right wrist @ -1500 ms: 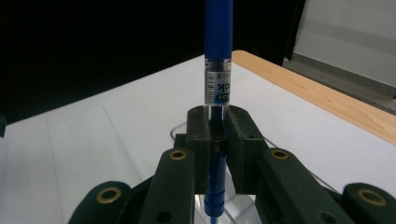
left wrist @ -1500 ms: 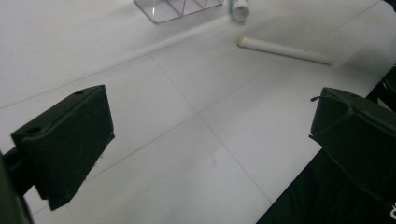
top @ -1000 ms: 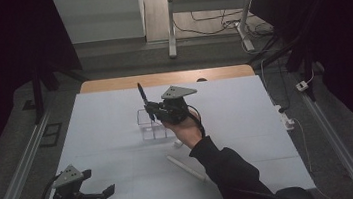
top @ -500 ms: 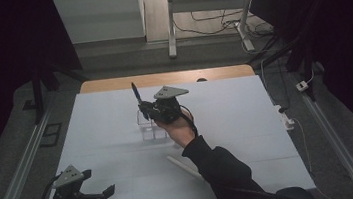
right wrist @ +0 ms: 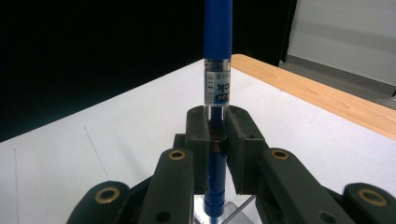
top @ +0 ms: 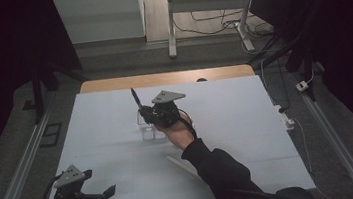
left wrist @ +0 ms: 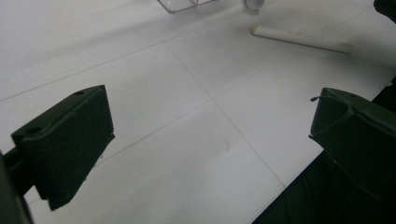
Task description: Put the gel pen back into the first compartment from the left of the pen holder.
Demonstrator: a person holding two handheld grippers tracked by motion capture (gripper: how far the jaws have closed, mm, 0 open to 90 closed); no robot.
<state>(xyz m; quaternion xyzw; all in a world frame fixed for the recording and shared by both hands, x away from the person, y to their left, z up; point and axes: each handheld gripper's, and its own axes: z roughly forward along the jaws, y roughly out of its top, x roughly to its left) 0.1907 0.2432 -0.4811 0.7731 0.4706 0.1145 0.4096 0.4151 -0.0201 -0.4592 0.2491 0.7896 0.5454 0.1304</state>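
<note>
White table point(top: 247, 121), pen held upright.
Right gripper point(right wrist: 217, 135) clamps a blue pen point(right wrist: 217, 56) above a clear holder point(top: 149, 132); left gripper point(left wrist: 210, 135) gapes wide.

dim lab, white table point(top: 247, 121), floor cables point(top: 206, 23) (dark surroundings)

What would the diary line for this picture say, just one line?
right gripper: shut on blue pen, upright above clear holder | left gripper: open, empty, near table edge | white stick: lying on table
</note>
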